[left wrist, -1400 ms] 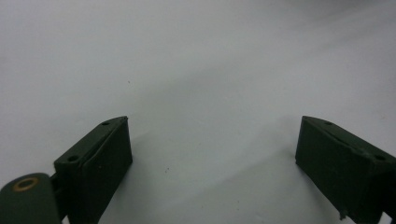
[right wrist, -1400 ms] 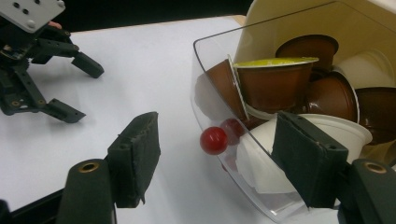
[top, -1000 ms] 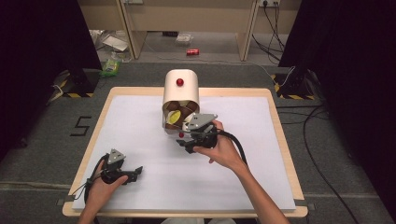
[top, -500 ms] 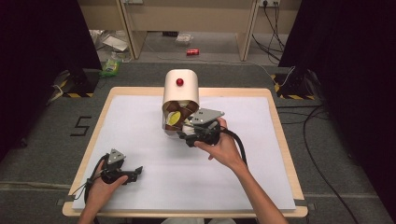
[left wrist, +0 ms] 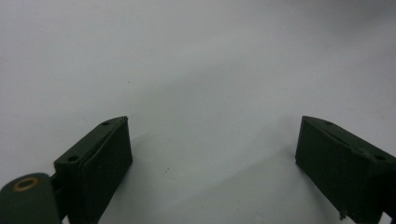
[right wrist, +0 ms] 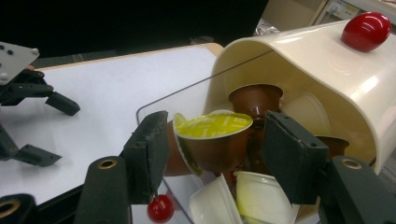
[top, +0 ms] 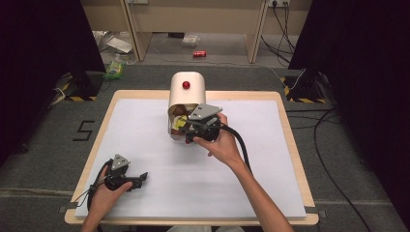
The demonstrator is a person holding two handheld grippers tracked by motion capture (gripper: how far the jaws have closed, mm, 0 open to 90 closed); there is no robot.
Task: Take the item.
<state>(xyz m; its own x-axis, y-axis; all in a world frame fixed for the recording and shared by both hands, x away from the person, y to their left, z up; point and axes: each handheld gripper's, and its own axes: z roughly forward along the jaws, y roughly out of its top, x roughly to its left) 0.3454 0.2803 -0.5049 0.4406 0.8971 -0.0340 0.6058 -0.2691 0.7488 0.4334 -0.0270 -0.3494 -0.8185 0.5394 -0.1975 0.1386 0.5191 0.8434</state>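
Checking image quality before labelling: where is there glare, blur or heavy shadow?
Right gripper view: bright glare on the cream canister, red knob shiny, near claw pads soft. Left gripper view: soft shadows on bare white table. High view: both side edges very dark.

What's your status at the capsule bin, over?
Right gripper shut on brown capsule with yellow-green lid, at mouth of tipped cream bin. Left gripper open, idle over white table. Other capsules crowd close.

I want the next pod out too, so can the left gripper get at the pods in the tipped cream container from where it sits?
Probably not yet: the left gripper rests open at the table's near left, while the right gripper, clamping a yellow-lidded pod, sits in the container mouth.
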